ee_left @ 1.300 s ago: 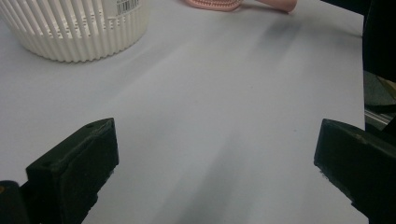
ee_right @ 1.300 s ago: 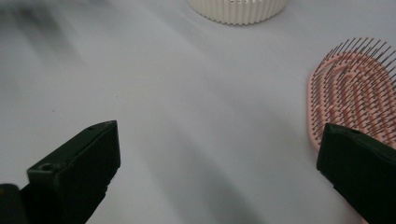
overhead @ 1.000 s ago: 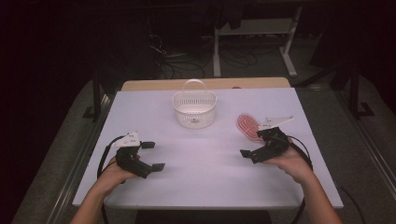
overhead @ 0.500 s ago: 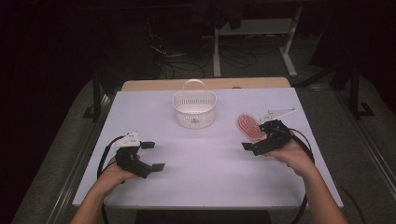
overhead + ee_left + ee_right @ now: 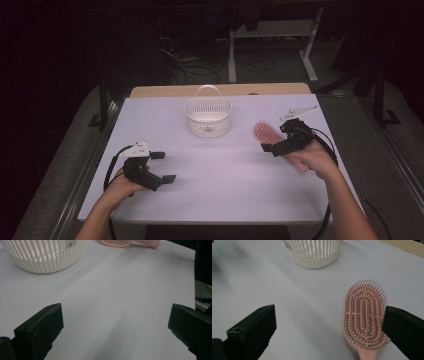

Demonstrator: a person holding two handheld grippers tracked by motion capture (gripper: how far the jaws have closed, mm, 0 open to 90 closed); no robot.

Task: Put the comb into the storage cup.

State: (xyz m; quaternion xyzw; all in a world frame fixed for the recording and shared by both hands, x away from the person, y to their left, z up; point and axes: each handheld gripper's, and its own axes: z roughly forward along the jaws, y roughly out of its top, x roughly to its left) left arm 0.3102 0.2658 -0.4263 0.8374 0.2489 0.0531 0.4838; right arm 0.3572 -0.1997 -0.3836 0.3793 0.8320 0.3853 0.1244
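Just beside your right tongs, spread wide, the pink hairbrush lies bristles-up on the table, handle toward you, nearer your right hand than your left.

Pink oval hairbrush, bristles up, flat on the table, right of the basket.

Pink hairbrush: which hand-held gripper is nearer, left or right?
Right. The right hand-held gripper sits open right beside the pink hairbrush, one jaw at its edge. The left hand-held gripper, also open, rests at the table's near-left, far away.
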